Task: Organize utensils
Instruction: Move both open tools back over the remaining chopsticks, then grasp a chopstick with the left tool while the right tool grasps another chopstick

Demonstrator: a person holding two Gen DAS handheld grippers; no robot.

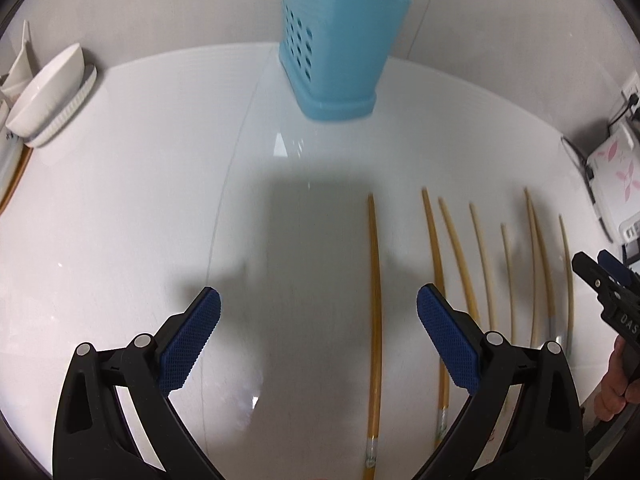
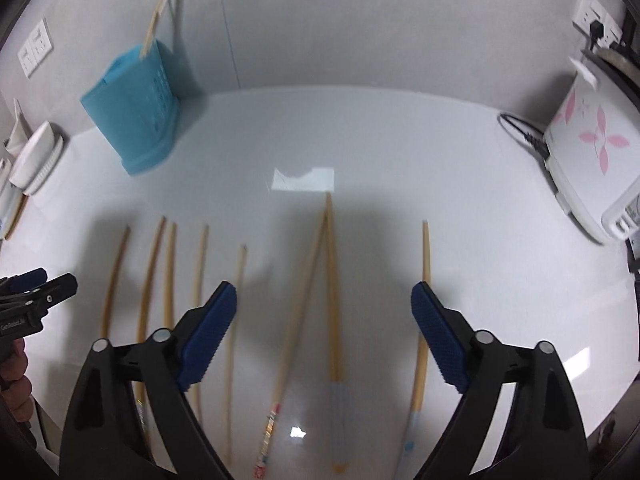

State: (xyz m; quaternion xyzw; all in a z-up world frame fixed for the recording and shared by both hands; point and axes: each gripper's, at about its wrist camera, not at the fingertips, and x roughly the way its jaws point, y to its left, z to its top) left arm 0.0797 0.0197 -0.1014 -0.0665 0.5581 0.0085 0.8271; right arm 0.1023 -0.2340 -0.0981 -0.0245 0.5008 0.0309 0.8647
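Note:
Several wooden chopsticks [image 1: 375, 300] lie side by side on the white table [image 1: 140, 200], also in the right wrist view [image 2: 332, 288]. A blue perforated utensil holder [image 1: 336, 48] stands at the back with chopsticks in it; it also shows in the right wrist view [image 2: 136, 116]. My left gripper [image 1: 319, 304] is open and empty above the table, left of the row; one chopstick lies between its fingers. My right gripper [image 2: 324, 300] is open and empty above two crossed chopsticks. Each gripper shows at the edge of the other's view.
White bowls and dishes [image 1: 48, 92] are stacked at the far left. A white appliance with pink flowers [image 2: 592, 148] and its cable stand at the right. Wall sockets [image 2: 36, 48] are on the grey wall behind.

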